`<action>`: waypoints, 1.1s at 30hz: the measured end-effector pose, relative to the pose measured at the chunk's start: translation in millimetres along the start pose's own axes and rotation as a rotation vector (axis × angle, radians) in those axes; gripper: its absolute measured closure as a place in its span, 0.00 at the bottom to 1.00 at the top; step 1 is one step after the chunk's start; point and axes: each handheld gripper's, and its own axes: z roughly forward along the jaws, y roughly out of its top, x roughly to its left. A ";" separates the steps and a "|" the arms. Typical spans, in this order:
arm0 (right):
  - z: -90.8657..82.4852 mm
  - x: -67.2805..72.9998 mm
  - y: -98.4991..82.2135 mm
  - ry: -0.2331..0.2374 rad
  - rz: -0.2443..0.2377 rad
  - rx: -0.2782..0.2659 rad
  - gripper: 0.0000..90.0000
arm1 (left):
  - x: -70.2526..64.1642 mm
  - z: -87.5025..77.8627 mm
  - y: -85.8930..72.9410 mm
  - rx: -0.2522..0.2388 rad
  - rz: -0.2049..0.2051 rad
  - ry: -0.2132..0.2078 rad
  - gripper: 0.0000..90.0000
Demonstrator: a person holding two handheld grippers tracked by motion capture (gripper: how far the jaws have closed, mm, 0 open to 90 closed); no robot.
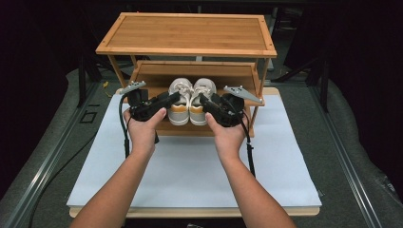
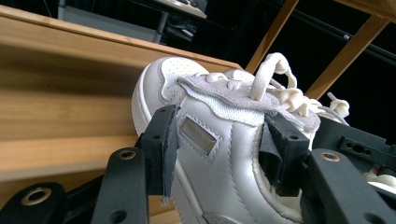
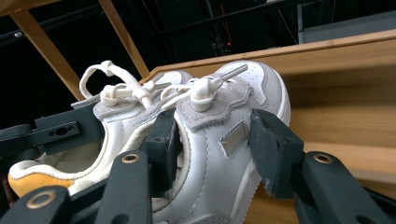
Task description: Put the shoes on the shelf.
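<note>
Two forearms enter from the near edge of the white board [image 1: 190, 175], each hand carrying a black two-jaw gripper. Landmark: the bamboo shoe rack [image 1: 190, 35], standing at the far end of the board. A pair of white sneakers sits side by side on the rack's lower shelf [image 1: 157, 76], heels with orange tabs toward the person, toes pointing in under the top shelf. The left gripper [image 1: 175, 98] meets the left sneaker [image 1: 179, 102] from the rack's left side; the right gripper [image 1: 203, 99] meets the right sneaker [image 1: 202, 99] from the rack's right side. In the left gripper view the jaws stand wide, one pad on the outer side wall of the left sneaker [image 2: 219, 154], the other inside the collar beside the tongue, so the wall is pinched between them. In the right gripper view the same grip appears mirrored on the right sneaker [image 3: 219, 140]: one jaw in the opening, one on the outer wall, both pressing on it. Risks, as judged from here: each hold is on soft upper material only, so a sneaker may sag, twist or slip from the pads when lifted; unequal lifting could knock the pair together; raised toes or the loose laces [image 3: 116, 93] could catch the top shelf or an upright.
</note>
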 end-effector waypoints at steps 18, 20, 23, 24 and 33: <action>28.3 -8.2 15.9 0.004 0.014 0.011 0.59 | 12.6 19.5 17.5 0.005 -0.010 0.022 0.57; 29.4 -9.4 16.0 0.001 0.015 0.015 0.59 | 13.8 22.5 16.5 0.008 -0.013 0.024 0.57; 33.4 -11.7 15.8 -0.001 0.014 0.012 0.59 | 15.9 25.5 16.2 0.013 -0.021 0.024 0.57; 34.8 -12.9 16.8 -0.002 0.010 0.027 0.59 | 17.5 27.0 16.4 0.017 -0.029 0.021 0.57; 40.3 -17.8 18.3 -0.005 0.013 0.038 0.59 | 21.7 33.4 13.7 0.026 -0.047 0.016 0.57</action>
